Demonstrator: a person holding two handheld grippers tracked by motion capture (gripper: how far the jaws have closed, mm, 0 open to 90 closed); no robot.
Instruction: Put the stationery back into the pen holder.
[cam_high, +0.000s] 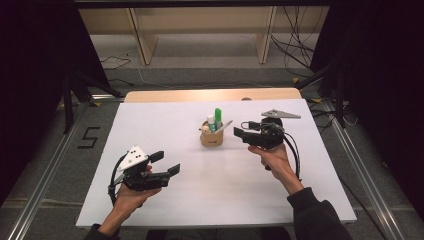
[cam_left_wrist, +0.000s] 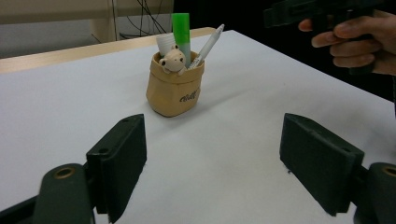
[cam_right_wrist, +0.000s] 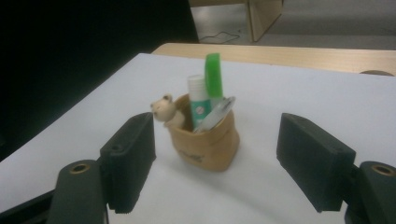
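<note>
Item: tan pot (cam_high: 212, 136), mid-worktop (cam_high: 150, 125), upright, holding a green marker (cam_high: 218, 116), a glue stick (cam_high: 211, 122), a pen (cam_high: 224, 125) and a bear figure (cam_high: 204, 129).
Right gripper (cam_high: 239, 131): just beside the pot, jaws released, nothing between them.
Left gripper (cam_high: 166, 163): well apart, near the front edge, jaws released, empty.
Risk: the pot looks light and top-heavy; a jaw brushing the marker or rim would likely tip it, spilling the contents.

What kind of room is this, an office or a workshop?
Probably a lab recording setup: a white-covered table ringed by black curtains, loose cables on the grey floor, and a tan pouch-shaped pen holder as prop.
</note>
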